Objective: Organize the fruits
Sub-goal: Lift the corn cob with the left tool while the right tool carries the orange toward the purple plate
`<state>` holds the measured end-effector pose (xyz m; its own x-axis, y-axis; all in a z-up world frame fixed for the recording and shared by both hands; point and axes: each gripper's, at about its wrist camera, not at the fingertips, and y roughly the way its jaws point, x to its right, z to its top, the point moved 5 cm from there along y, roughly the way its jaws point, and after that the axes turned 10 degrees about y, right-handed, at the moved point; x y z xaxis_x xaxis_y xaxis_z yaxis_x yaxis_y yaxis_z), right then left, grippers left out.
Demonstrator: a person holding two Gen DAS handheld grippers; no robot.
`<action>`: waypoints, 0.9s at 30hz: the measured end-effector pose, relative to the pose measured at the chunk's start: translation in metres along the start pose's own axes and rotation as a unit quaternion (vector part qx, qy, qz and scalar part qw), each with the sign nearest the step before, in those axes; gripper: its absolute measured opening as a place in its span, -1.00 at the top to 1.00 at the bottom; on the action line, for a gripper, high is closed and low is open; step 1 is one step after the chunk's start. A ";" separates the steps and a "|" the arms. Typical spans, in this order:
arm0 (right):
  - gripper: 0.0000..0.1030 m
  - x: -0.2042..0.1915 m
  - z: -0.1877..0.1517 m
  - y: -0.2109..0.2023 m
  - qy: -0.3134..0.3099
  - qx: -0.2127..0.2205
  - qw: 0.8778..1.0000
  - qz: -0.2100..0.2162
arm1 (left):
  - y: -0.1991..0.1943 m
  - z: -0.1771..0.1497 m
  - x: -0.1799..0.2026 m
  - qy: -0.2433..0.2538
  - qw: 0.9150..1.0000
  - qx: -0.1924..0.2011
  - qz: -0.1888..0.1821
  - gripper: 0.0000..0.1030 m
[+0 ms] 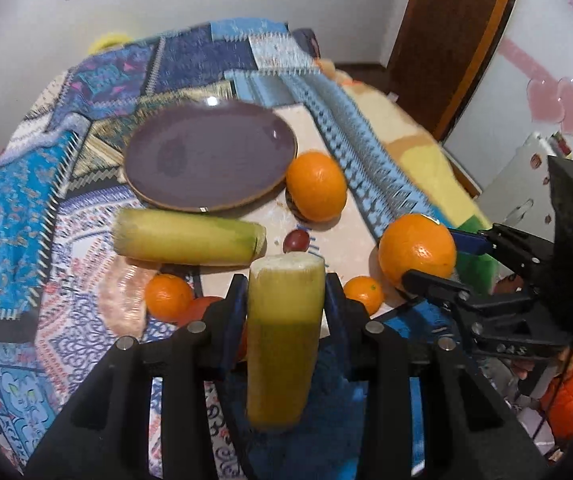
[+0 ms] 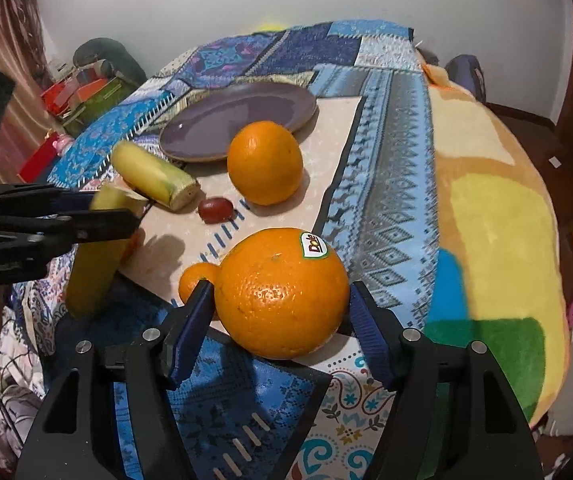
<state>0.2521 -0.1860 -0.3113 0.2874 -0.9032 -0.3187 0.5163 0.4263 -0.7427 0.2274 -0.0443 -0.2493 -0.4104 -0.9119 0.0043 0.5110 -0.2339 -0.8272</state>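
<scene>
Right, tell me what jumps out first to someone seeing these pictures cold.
First, the yellow-green cut stalk piece clamped upright between the left gripper fingers, lifted off the cloth. Next, the big stickered orange sitting between the right gripper jaws near the table's front edge; whether the pads press it is unclear. Behind them the empty purple plate lies on the patterned cloth, a second orange beside its right rim.
</scene>
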 end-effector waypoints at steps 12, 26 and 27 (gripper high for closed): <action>-0.25 -0.026 0.040 -0.042 -0.030 0.078 0.996 -0.011 | -0.061 0.020 -0.016 -0.024 0.996 0.080 0.015 0.29; -0.25 -0.049 0.092 -0.040 -0.049 0.129 0.990 -0.005 | -0.088 0.055 -0.059 -0.052 0.987 0.148 0.043 0.29; -0.25 -0.050 0.096 -0.038 -0.050 0.130 0.990 -0.004 | -0.087 0.058 -0.063 -0.053 0.986 0.150 0.045 0.29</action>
<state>0.2955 -0.1526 -0.2110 0.3530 -0.9032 -0.2440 0.7061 0.4283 -0.5639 0.2525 0.0138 -0.1446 -0.2794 -0.9601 0.0101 0.7492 -0.2246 -0.6231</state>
